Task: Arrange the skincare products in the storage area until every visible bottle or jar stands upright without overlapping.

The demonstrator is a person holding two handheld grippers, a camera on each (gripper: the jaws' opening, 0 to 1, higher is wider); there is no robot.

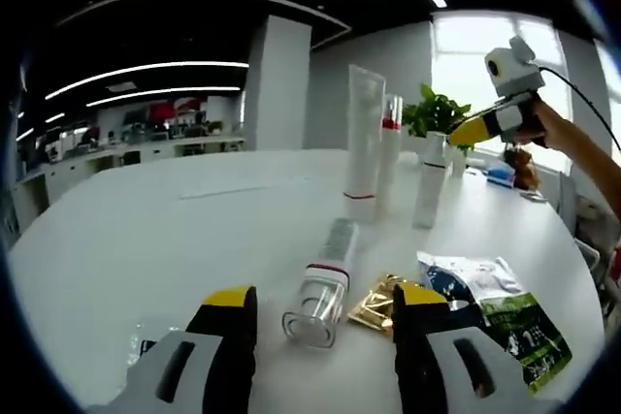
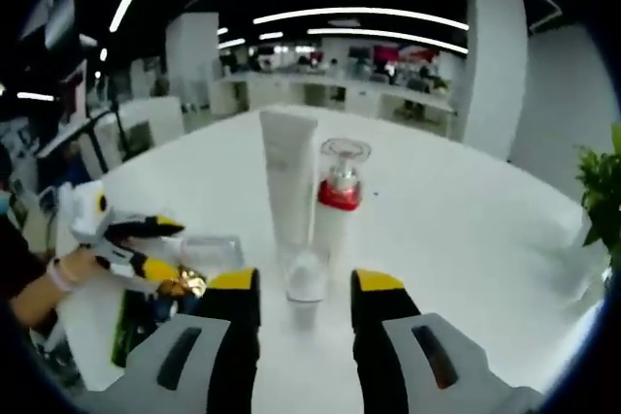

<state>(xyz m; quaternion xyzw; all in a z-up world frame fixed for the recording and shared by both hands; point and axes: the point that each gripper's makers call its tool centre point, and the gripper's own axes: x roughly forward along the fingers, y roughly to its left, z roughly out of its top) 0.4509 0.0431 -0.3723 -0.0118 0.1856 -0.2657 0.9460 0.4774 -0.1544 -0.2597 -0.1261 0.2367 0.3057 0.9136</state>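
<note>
Left gripper view shows one clear bottle [image 1: 323, 283] lying on its side on the white table [image 1: 146, 230], just past the left gripper [image 1: 325, 322], whose jaws are open and hold nothing. A gold packet [image 1: 376, 305] lies close beside the bottle's clear cap, and a green packet [image 1: 519, 332] lies off to one side. Farther back, three things already stand up in a tight group: a tall white tube [image 1: 364, 138], a red-collared bottle [image 1: 390, 152] and a small white bottle [image 1: 430, 181].

Right gripper view shows the right gripper [image 2: 303, 302] with its jaws open around the small white bottle [image 2: 307, 278] but, as far as I can tell, not squeezing it — the tall tube [image 2: 288, 176] and the red-collared bottle [image 2: 340, 191] stand just behind.

What could go wrong? The tube is tall and thin, so I think a bump from the right gripper would tip it, and it might knock its neighbours down too. The lying bottle is round and could roll toward the gold packet if pushed from one side.

There is lots of bare table on the far side of the lying bottle — good room to stand it up. The packet side is crowded, and the table edge looks well apart from the standing group.
</note>
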